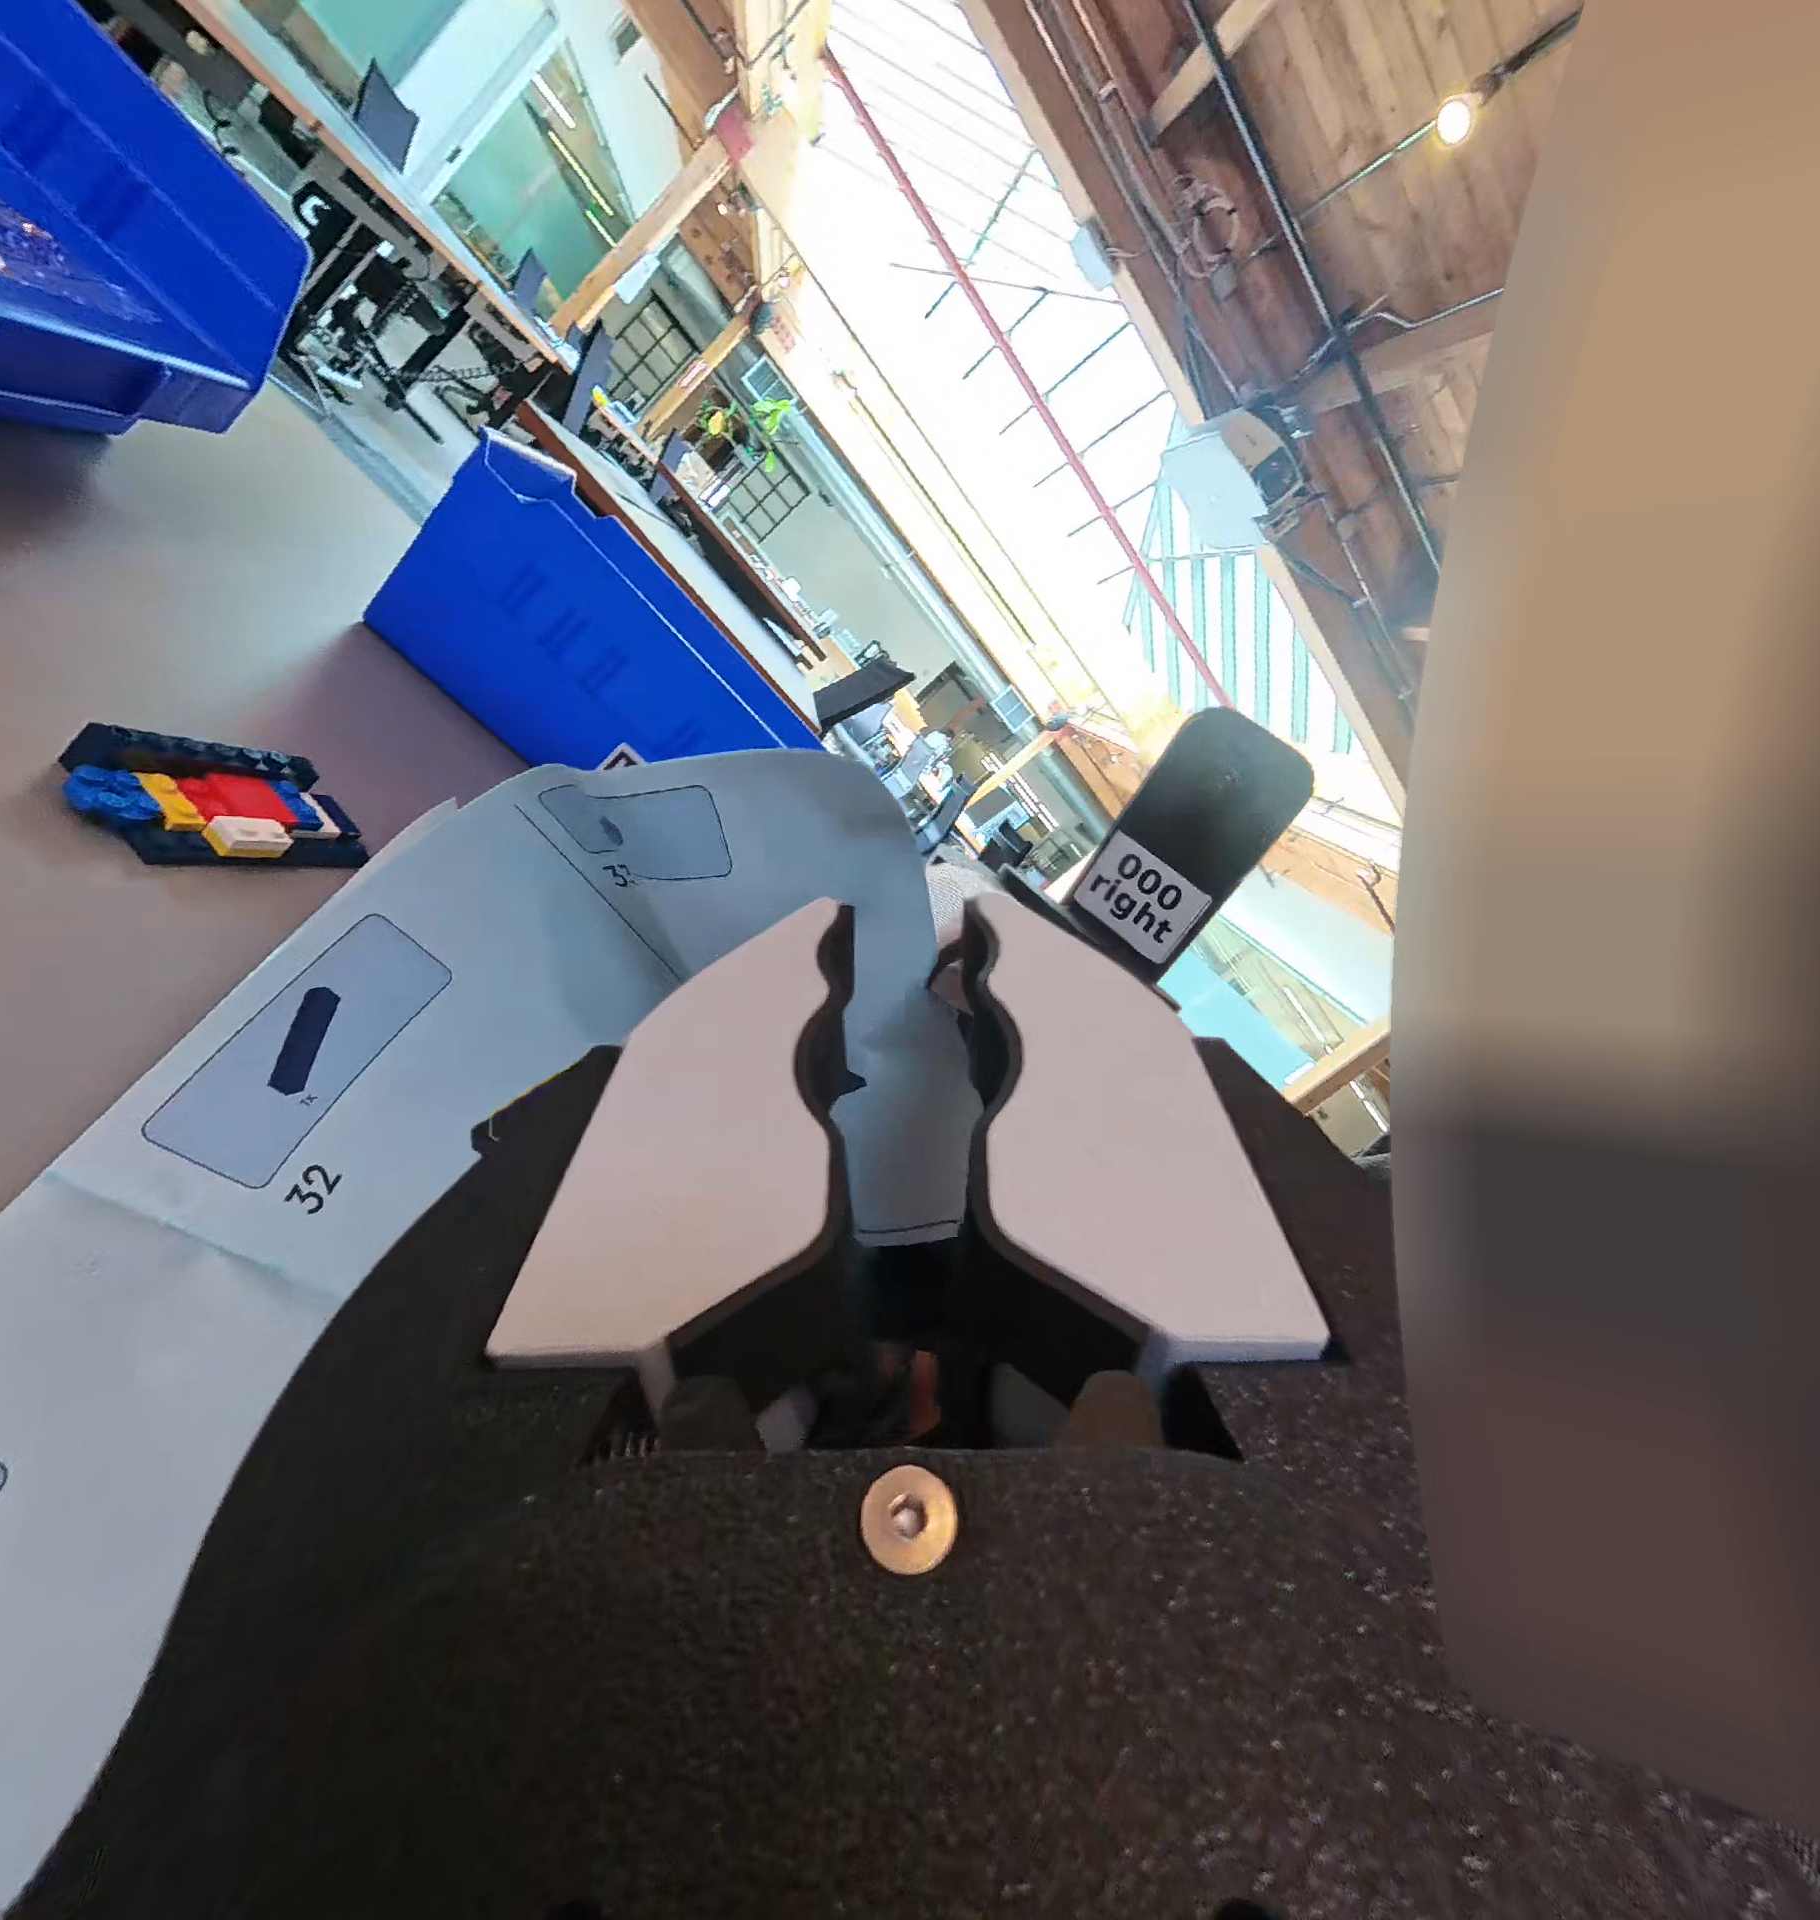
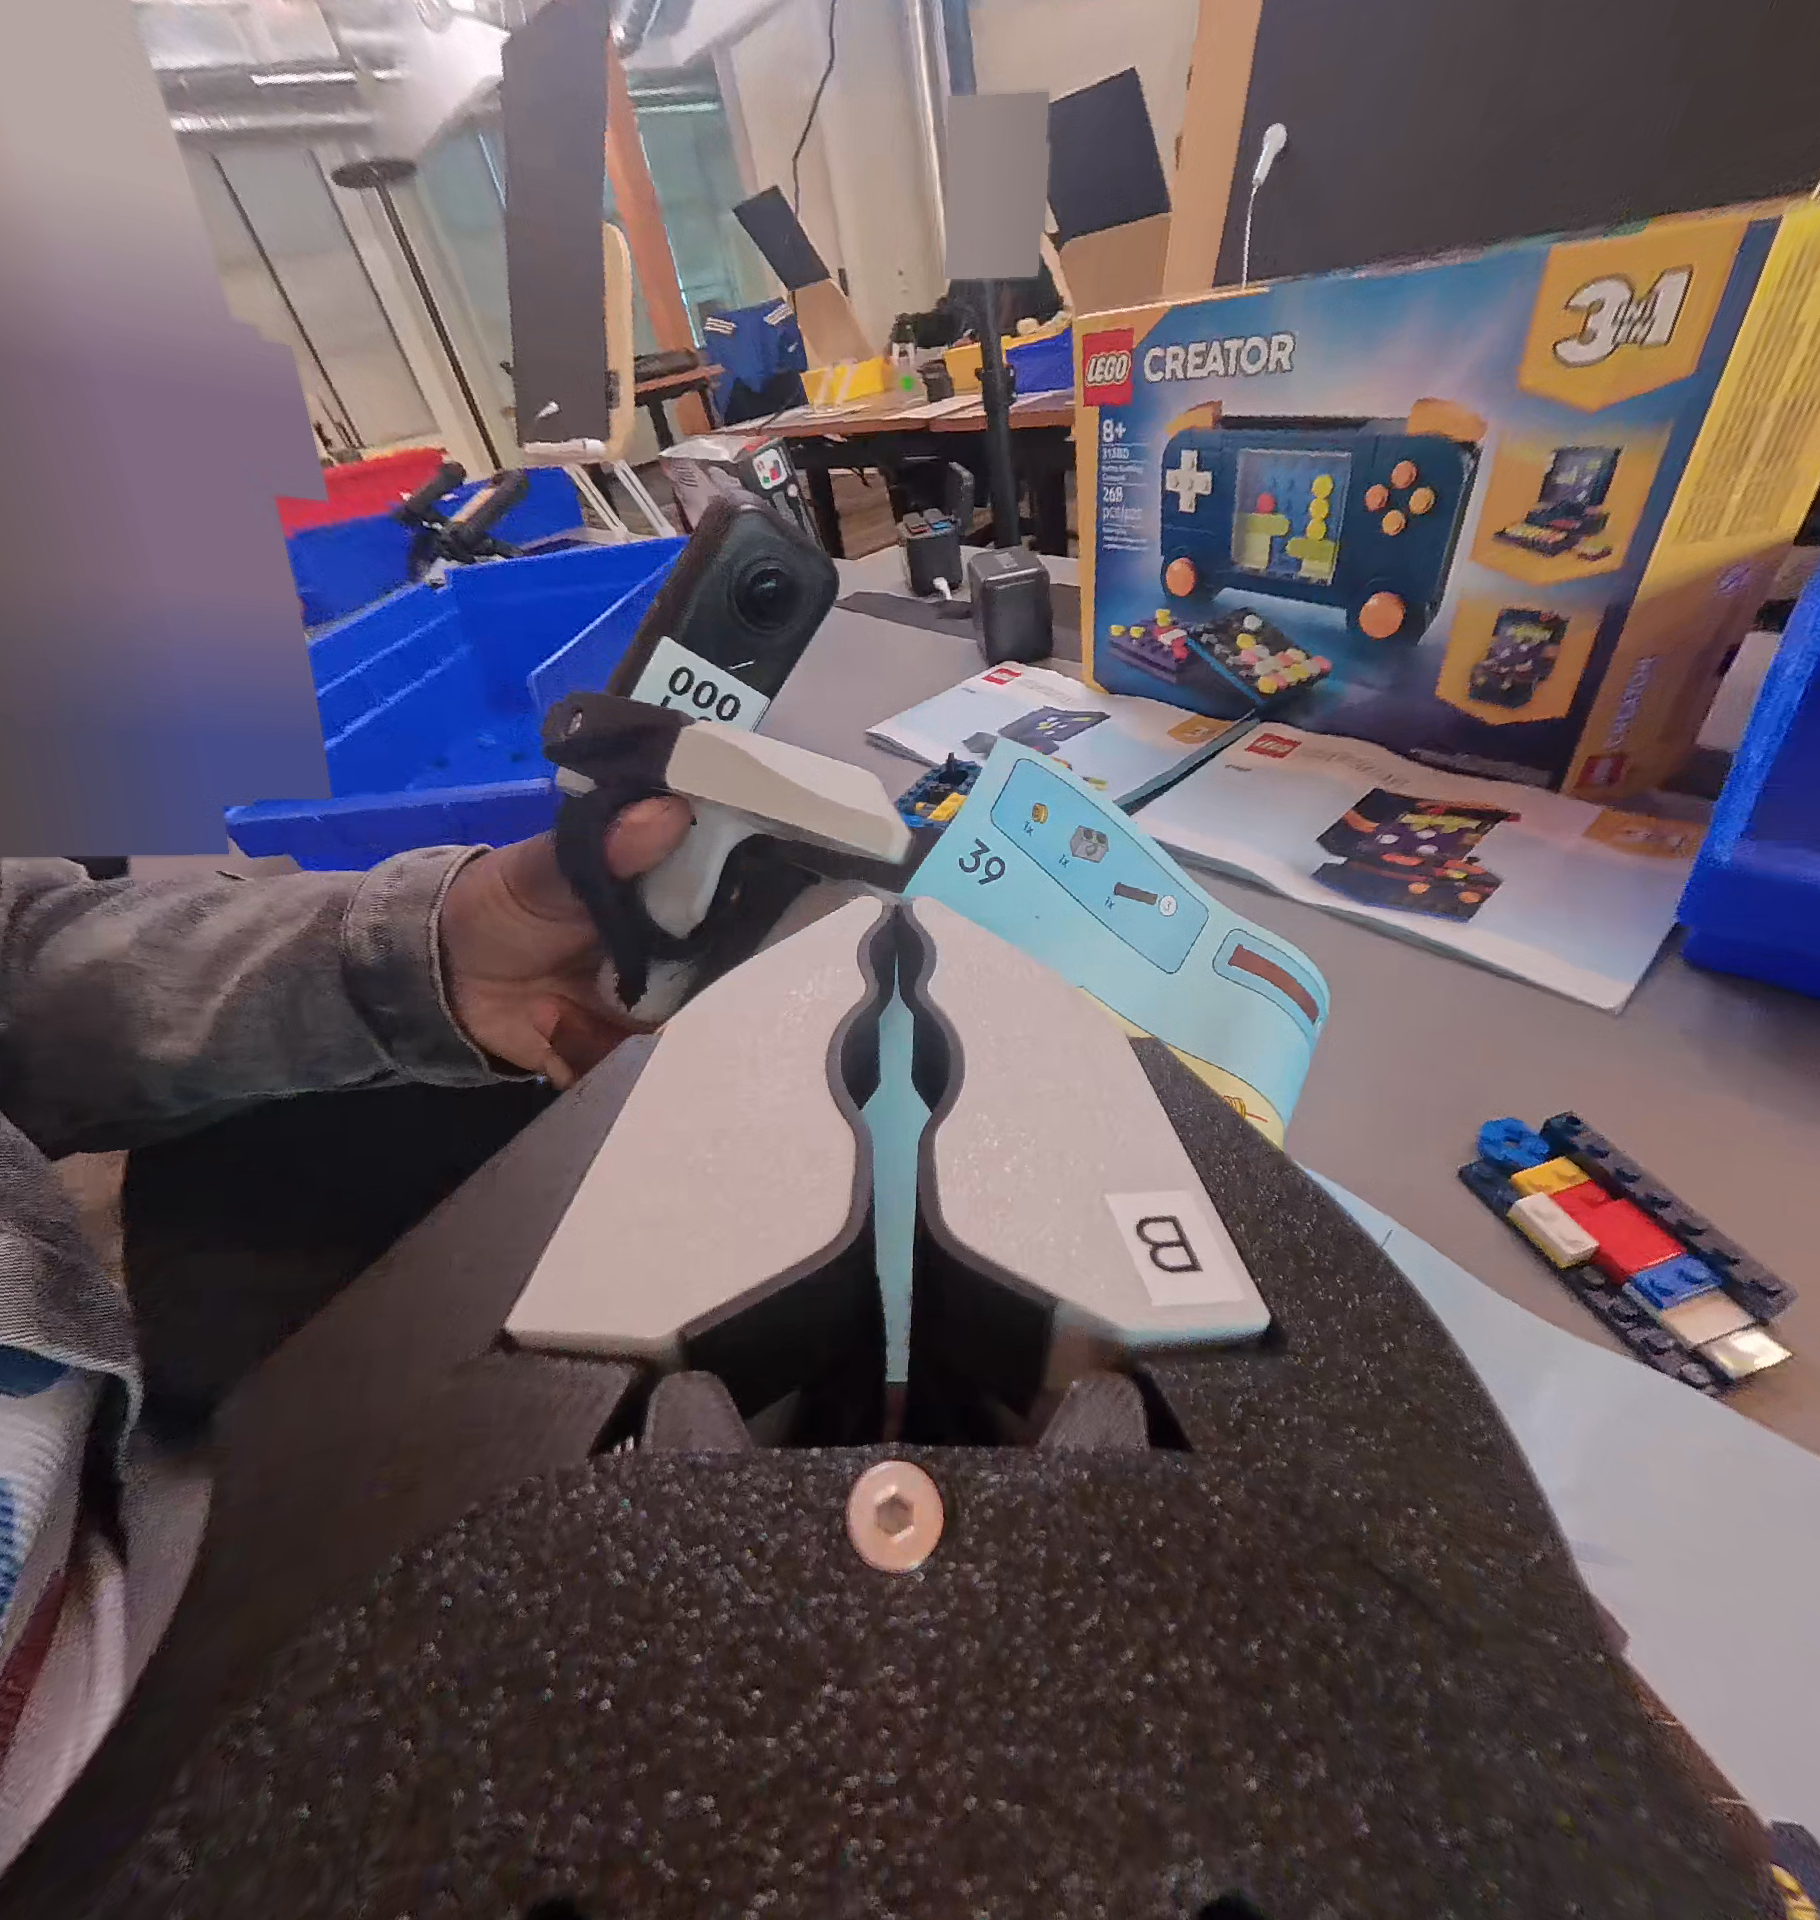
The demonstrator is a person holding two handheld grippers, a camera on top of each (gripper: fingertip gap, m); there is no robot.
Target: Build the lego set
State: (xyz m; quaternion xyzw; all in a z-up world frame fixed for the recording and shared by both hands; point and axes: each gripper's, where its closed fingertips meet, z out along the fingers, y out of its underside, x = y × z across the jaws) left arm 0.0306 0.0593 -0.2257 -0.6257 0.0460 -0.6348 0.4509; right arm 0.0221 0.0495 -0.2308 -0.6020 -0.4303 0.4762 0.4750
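A large workshop with a timber ceiling, skylights and rows of desks is seen behind a grey table [image 2: 1571,1060], on which everything is laid out. At the table's far side a big toy-brick set box [image 2: 1405,499] is stood upright, and blue plastic bins [image 2: 438,675] are set along the left edge, with another blue bin [image 1: 573,613] seen near the booklet in the left wrist view. In front of the box two further instruction booklets [image 2: 1405,831] are spread flat. A pale blue instruction booklet [image 2: 1124,914] is lifted off the table and curled, held between both tools. The right gripper [image 2: 898,914] is clenched on a page of this booklet, the thin sheet being pinched edge-on between its closed fingertips. The left gripper [image 1: 906,925] is seen with its jaws a little apart and a crumpled fold of the same booklet [image 1: 470,997] between them; whether its pads press on the paper cannot be told. That tool is gripped by a hand [image 2: 532,956] in a grey sleeve. A small flat brick assembly [image 2: 1623,1247] of dark blue, red, yellow and white pieces is left lying on the table, apart from both tools.
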